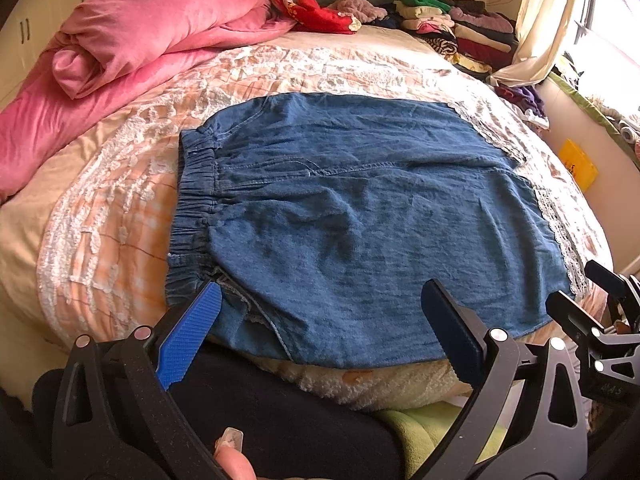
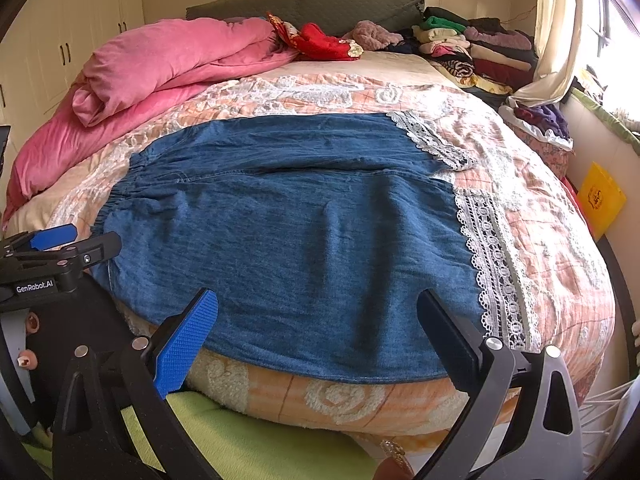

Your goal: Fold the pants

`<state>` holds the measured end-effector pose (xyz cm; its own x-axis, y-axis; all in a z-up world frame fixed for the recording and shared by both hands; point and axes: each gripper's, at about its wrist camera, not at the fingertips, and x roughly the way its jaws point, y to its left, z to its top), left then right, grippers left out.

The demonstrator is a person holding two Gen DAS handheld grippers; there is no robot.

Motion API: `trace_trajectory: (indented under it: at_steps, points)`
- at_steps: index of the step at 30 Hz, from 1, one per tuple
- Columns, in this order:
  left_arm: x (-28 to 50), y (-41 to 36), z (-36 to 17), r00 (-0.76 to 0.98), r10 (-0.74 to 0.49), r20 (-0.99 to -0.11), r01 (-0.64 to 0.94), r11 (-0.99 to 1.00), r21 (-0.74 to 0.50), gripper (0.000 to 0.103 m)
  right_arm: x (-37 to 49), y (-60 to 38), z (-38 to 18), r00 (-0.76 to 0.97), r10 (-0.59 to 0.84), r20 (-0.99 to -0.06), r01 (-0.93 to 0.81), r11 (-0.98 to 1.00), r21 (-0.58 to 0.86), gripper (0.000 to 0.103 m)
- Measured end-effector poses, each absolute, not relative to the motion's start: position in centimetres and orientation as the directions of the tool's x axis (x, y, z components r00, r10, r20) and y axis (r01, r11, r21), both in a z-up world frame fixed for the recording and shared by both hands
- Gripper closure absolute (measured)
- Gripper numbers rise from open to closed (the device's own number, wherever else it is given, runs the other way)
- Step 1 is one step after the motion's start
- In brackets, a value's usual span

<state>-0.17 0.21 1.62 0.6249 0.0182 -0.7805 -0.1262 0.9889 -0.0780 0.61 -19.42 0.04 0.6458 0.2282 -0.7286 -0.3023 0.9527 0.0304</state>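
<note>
While both grippers hover at the bed's [image 2: 560,240] near edge, fingers spread wide and holding nothing, blue denim pants [image 1: 360,208] lie flat on the lace-patterned quilt, just beyond the left gripper [image 1: 320,320] and right gripper [image 2: 316,316]. Elastic waistband [image 1: 192,216] gathered left; white lace hems [image 2: 492,256] right.

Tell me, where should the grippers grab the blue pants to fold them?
Probably the near edge of the blue pants: left gripper by the gathered waistband, right gripper by the lace hem. That edge lies flat right before both open grippers.
</note>
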Motion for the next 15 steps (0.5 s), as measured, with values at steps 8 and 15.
trace_trajectory:
  at_steps: [8,15]
  points:
    - [0.4,1.2,1.7,0.620,0.010,-0.784,-0.136,0.986,-0.094,0.009,1.2,-19.2,0.0,0.648,0.231,-0.726,-0.313,0.950,0.023,0.004]
    - [1.2,2.3,1.3,0.620,0.040,-0.784,-0.171,0.982,-0.085,0.009,3.1,-18.3,0.6,0.648,0.249,-0.720,-0.327,0.944,0.032,0.004]
